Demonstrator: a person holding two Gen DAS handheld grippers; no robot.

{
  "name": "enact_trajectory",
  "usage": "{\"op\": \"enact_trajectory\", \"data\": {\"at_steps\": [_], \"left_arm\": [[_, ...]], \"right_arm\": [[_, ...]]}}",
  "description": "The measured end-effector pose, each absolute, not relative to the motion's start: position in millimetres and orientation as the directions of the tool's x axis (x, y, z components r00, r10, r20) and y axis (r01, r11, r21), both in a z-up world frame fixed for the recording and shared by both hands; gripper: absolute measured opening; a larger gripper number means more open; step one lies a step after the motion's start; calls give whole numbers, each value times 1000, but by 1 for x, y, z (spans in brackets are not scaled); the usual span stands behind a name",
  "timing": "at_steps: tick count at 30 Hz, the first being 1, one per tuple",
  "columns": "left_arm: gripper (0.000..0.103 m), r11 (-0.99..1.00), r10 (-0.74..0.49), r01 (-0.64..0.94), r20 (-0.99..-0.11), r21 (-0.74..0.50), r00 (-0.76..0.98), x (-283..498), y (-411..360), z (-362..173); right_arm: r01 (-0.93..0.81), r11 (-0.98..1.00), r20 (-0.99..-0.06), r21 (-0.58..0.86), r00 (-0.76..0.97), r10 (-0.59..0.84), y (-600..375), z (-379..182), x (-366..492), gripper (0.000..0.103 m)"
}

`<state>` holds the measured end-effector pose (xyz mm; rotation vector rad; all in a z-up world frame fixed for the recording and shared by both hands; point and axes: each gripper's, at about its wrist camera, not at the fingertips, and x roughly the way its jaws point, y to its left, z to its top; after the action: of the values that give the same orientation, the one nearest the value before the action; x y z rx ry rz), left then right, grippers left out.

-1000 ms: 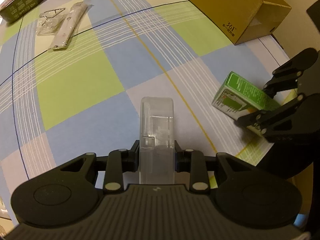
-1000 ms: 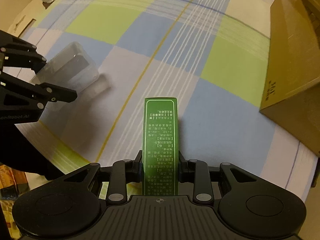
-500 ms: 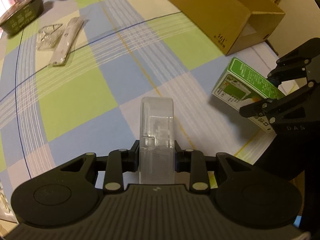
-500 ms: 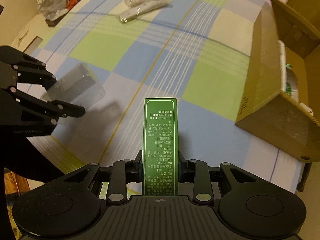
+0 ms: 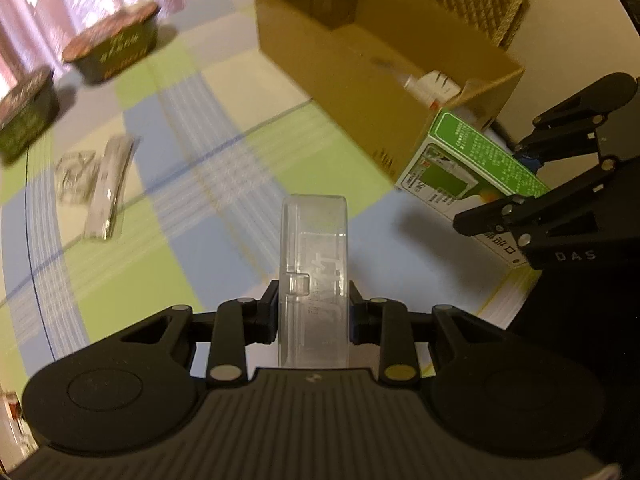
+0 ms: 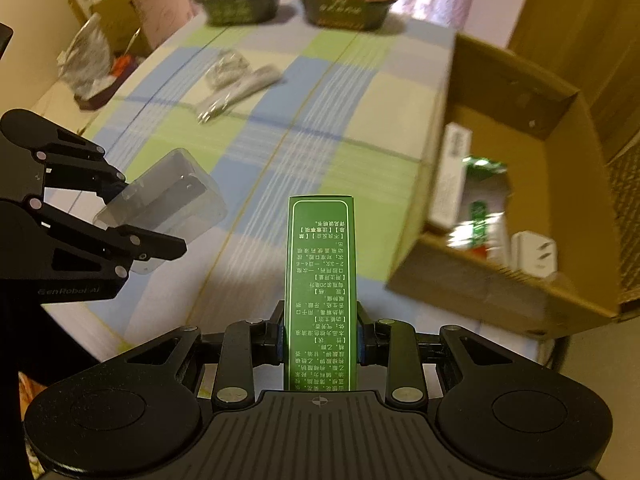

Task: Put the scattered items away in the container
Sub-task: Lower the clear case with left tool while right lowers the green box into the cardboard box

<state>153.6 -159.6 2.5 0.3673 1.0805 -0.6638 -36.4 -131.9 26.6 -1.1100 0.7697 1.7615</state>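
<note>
My left gripper is shut on a clear plastic case, held above the checked tablecloth; the same clear plastic case shows at the left of the right wrist view. My right gripper is shut on a green carton, and that green carton appears at the right of the left wrist view, close to the corner of the open cardboard box. The cardboard box holds several packets and a white plug. Both held items hang above the table, short of the box.
Clear plastic packets lie on the tablecloth at the far left, also seen as packets in the right wrist view. Two dark instant-food bowls stand at the table's far end. Bags and cartons are piled beyond the table's left edge.
Both grippers have risen and tilted up with their items still held. The cardboard box's open inside has come into view, and the green carton has moved closer to the box.
</note>
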Motion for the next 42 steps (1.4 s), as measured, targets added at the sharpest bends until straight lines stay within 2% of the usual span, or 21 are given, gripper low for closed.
{"op": "enact_trajectory", "data": {"at_steps": [12,24,42], "left_arm": [[26,690,-397,723,-856,-40,331,183,-228,45],[26,652,-434,755,-849,-65,302,203,-286,53],[26,669,-462,733,-842,-125,278,247,-323,43]], "right_arm": [[-941,-337,-875,-16,-150,461,-110,77,27,33],[-953,-299,-856,-47,-115,504,-70,101,72,33],[-972,-236,-842,3,-130,524,-16,90,105,33]]}}
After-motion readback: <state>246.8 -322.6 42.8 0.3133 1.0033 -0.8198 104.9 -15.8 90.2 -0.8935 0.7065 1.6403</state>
